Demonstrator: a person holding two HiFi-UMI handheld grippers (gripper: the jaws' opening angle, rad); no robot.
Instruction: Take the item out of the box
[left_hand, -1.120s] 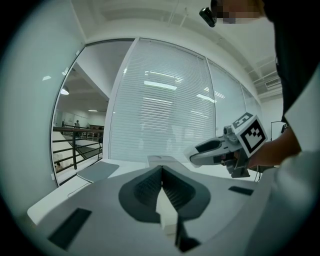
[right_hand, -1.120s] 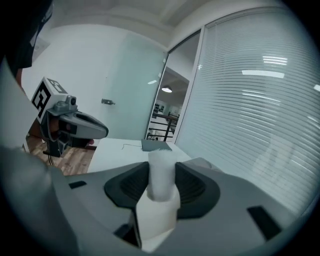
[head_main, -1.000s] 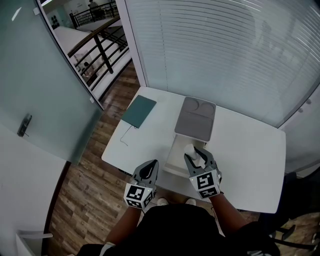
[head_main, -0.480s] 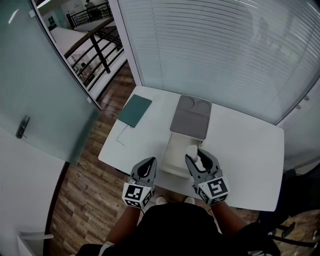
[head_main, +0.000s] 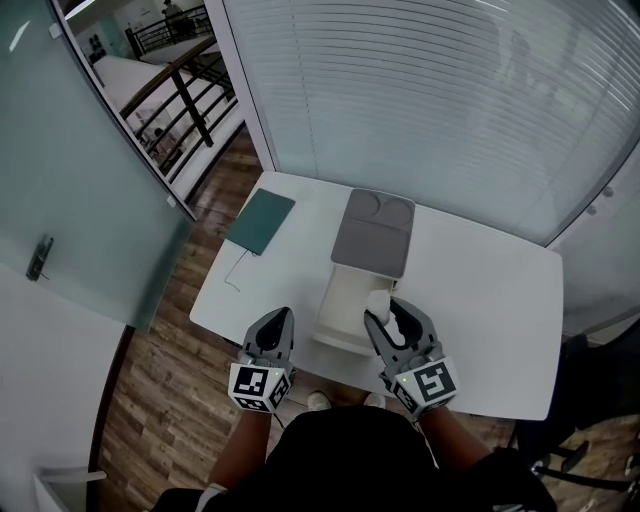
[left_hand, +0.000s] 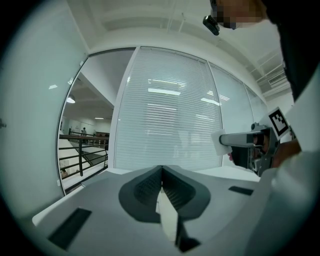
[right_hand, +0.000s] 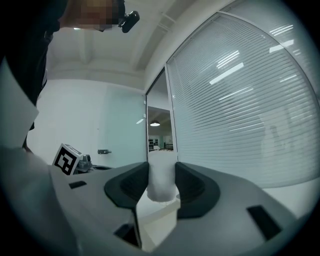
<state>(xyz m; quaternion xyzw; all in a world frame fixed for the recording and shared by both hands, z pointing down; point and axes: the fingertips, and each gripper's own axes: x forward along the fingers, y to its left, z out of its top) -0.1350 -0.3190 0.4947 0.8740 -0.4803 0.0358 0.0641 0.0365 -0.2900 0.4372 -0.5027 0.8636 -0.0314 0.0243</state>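
A white box (head_main: 340, 312) stands open on the white table (head_main: 490, 300), its grey lid (head_main: 372, 232) folded back toward the window. My right gripper (head_main: 386, 311) is shut on a white cylindrical item (head_main: 378, 303), lifted above the box's near right side. In the right gripper view that white item (right_hand: 161, 180) sits pinched between both pads of the right gripper (right_hand: 161, 184), with the box rim (right_hand: 157, 212) below. My left gripper (head_main: 275, 325) hovers off the table's front edge, left of the box, jaws together and empty. The left gripper (left_hand: 162, 186) points at the window in its own view.
A dark green notebook (head_main: 260, 221) lies at the table's back left corner with a thin cable (head_main: 233, 272) beside it. White blinds (head_main: 430, 100) cover the window behind the table. Wooden floor (head_main: 170, 350) lies below on the left. A dark chair base (head_main: 560, 470) shows at right.
Both grippers drifted slightly toward me and left in the head view. The right one keeps the white item, now a little higher over the box.
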